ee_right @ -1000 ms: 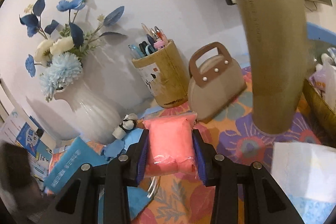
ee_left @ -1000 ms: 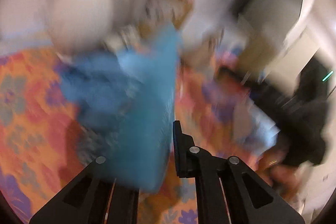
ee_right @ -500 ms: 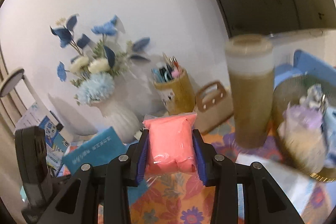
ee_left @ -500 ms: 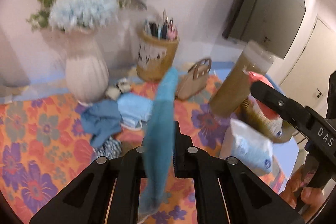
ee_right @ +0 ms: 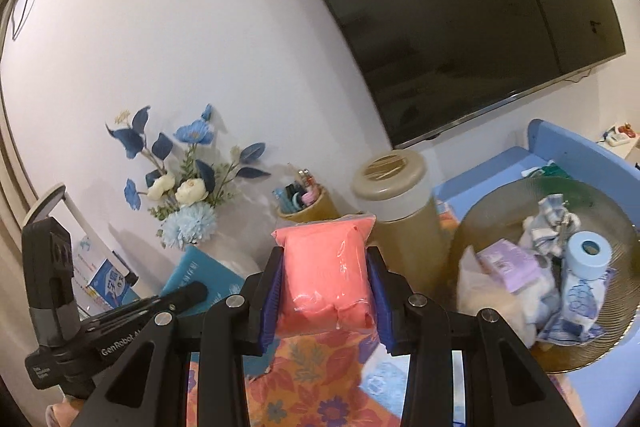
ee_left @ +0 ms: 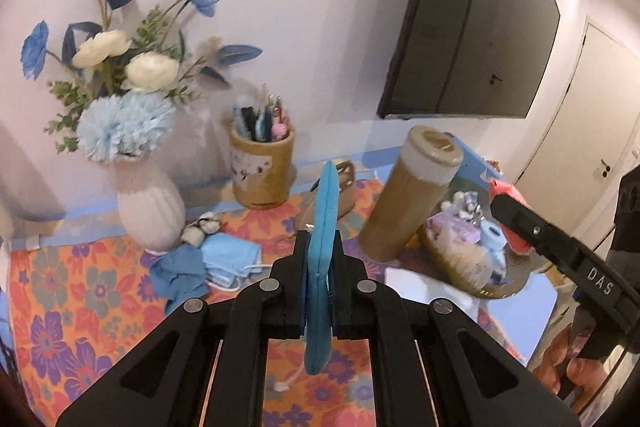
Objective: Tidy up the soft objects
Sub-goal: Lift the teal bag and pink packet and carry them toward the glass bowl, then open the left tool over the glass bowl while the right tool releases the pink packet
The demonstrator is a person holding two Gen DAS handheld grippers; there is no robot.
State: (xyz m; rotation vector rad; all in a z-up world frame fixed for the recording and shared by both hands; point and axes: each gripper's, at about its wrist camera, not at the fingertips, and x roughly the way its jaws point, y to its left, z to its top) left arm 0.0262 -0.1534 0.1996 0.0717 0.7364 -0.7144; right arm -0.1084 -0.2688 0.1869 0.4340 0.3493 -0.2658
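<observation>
My left gripper (ee_left: 320,259) is shut on a flat blue packet (ee_left: 322,227), held edge-on above the floral cloth. It also shows in the right wrist view (ee_right: 200,275). My right gripper (ee_right: 326,275) is shut on a pink plastic-wrapped pack (ee_right: 326,275), held in the air left of a round wire basket (ee_right: 600,195) with several soft items in it. The pink pack also shows in the left wrist view (ee_left: 508,195) above the basket (ee_left: 492,291). Blue face masks (ee_left: 230,255) and a blue cloth (ee_left: 178,273) lie on the table.
A white vase of flowers (ee_left: 148,203), a pen holder (ee_left: 262,167), a small tan bag (ee_left: 344,195) and a tall tan canister (ee_left: 412,203) stand at the back. A white tissue pack (ee_left: 432,287) lies by the basket. A TV (ee_right: 460,7) hangs on the wall.
Both grippers have risen with their packs. The left one lifted the blue packet clear of the table and turned it edge-on. The right one moved toward the basket, which now shows from above.
</observation>
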